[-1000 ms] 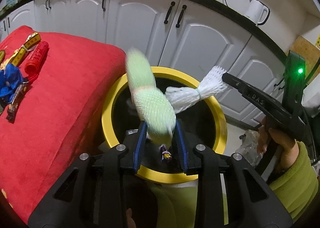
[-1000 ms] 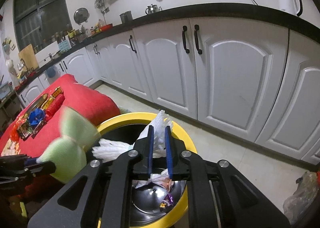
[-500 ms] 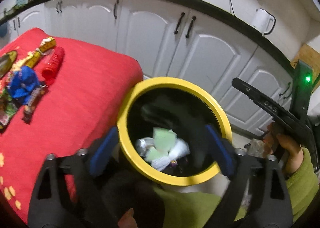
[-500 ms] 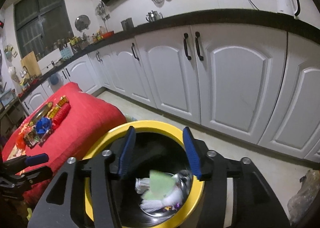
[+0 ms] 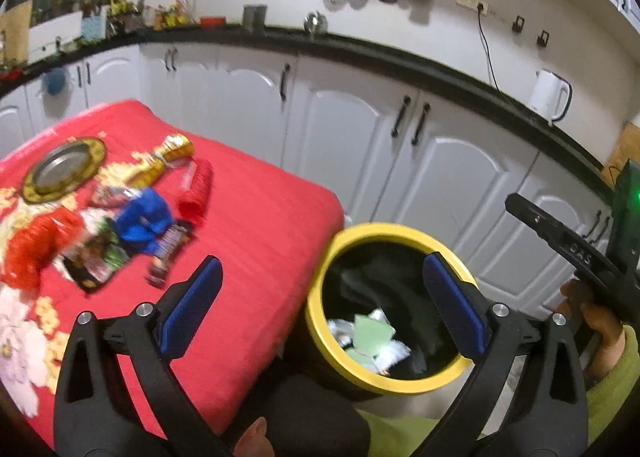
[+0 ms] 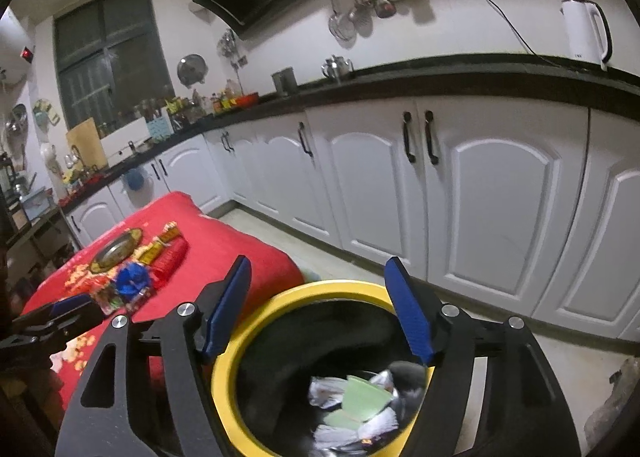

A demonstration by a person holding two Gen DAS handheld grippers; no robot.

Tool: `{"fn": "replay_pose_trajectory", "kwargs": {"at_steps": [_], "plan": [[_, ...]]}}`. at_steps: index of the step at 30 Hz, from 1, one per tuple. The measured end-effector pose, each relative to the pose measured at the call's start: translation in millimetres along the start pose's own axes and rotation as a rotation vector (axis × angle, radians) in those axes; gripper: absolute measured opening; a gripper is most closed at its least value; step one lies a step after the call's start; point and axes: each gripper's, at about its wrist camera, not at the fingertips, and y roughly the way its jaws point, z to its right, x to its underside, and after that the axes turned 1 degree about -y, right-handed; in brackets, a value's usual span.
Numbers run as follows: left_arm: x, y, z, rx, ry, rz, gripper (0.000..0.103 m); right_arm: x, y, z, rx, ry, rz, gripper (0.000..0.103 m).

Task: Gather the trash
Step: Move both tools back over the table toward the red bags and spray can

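Trash [image 5: 132, 233] remains heaped on red cloth [image 5: 260, 225], well left of yellow bin [image 5: 320, 321]. Left gripper [image 5: 320, 305] spread wide, empty; right gripper [image 6: 320, 309] likewise, over bin. Next: pick one wrapper from heap edge, pinch squarely, avoid snagging cloth.

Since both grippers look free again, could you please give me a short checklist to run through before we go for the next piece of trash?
1. Left gripper open, nothing held: ok.
2. Right gripper open, nothing held: ok.
3. Green foam net lies inside the yellow bin: ok.
4. Bin has room for more: ok, the pile sits low.
5. Trash left on the red table: ok, wrappers and a blue piece are there.
6. Exact grasp spot on the blue piece: cannot tell, blurred.
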Motion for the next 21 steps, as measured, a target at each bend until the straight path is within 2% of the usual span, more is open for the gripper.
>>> {"fn": "replay_pose_trajectory", "kwargs": {"at_steps": [10, 21], "plan": [[-14.2, -42.3, -30.8, -0.066, -0.031, 0.118, 0.092, -13.5, -11.6, -49.0, -0.086, -0.051, 0.026, 0.069], [-25.9, -75.9, -74.2, -0.132, -0.069, 0.190, 0.092, -21.4, -9.5, -109.7, -0.173, -0.124, 0.011, 0.070]]}}
